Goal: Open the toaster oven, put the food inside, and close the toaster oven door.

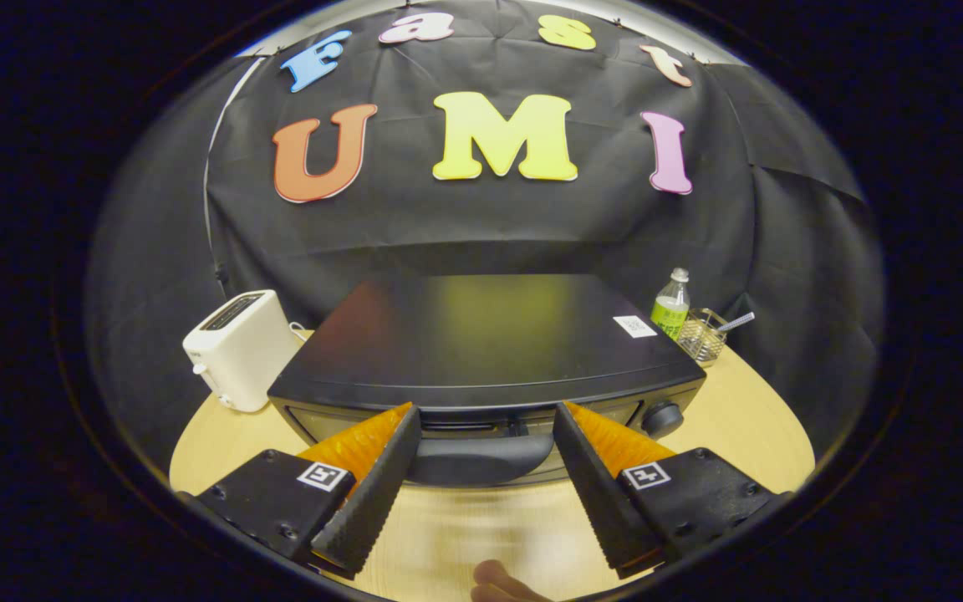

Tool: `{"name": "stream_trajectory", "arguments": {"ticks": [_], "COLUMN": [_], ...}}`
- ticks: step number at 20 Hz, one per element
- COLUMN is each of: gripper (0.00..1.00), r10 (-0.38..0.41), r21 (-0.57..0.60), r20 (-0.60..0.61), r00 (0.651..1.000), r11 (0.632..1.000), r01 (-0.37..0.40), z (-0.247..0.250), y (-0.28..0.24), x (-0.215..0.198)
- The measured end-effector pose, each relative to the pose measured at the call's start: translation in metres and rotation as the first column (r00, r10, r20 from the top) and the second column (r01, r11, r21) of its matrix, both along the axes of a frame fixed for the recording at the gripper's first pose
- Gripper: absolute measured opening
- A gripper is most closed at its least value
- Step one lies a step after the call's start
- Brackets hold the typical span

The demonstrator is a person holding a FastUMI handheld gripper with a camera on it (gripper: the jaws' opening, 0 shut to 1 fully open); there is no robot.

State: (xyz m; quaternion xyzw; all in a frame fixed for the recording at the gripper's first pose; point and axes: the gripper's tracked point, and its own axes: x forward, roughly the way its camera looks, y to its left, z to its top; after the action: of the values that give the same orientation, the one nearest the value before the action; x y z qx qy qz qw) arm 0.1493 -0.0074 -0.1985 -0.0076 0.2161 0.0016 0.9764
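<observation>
1. So the toaster oven sits square on the round wooden worktop, front face toward the gripper, and its door looks shut as far as I can tell.
2. The jaws are spread wide with nothing between them, just hanging in front of the oven's top front edge.
3. The bit that matters: the door handle is a dark bar running side to side, lying just ahead of the fingertips and right in the gap between them. Its long axis runs across the jaws' opening, so I'd guess the gripper needs to hook or turn to catch it, rather than simply squeeze.
4. A control knob sits just right of the handle, close to the right finger, so a bump seems possible.
5. Can't spot any food from here.
6. Off to the side: a white toaster on the left, a green bottle and a small glass jar behind on the right.
</observation>
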Motion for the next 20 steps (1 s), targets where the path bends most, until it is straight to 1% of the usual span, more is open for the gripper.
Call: {"name": "stream_trajectory", "arguments": {"ticks": [2,10,13,17,20], "gripper": [1.0,1.0,1.0,1.0,1.0], "r10": [0.014,0.037,0.039,0.025,0.007], "r21": [0.017,0.043,0.019,0.002,0.029], "r20": [0.0,-0.076,-0.052,-0.027,-0.023], "r00": [1.0,0.996,0.998,0.999,1.0], "r11": [1.0,0.999,0.999,1.0,1.0], "r01": [-0.014,-0.034,-0.038,-0.025,-0.007], "z": [-0.004,-0.024,-0.034,-0.057,-0.08], "y": [0.0,-0.003,-0.005,-0.008,-0.01], "x": [-0.004,-0.049,-0.067,-0.092,-0.109]}}
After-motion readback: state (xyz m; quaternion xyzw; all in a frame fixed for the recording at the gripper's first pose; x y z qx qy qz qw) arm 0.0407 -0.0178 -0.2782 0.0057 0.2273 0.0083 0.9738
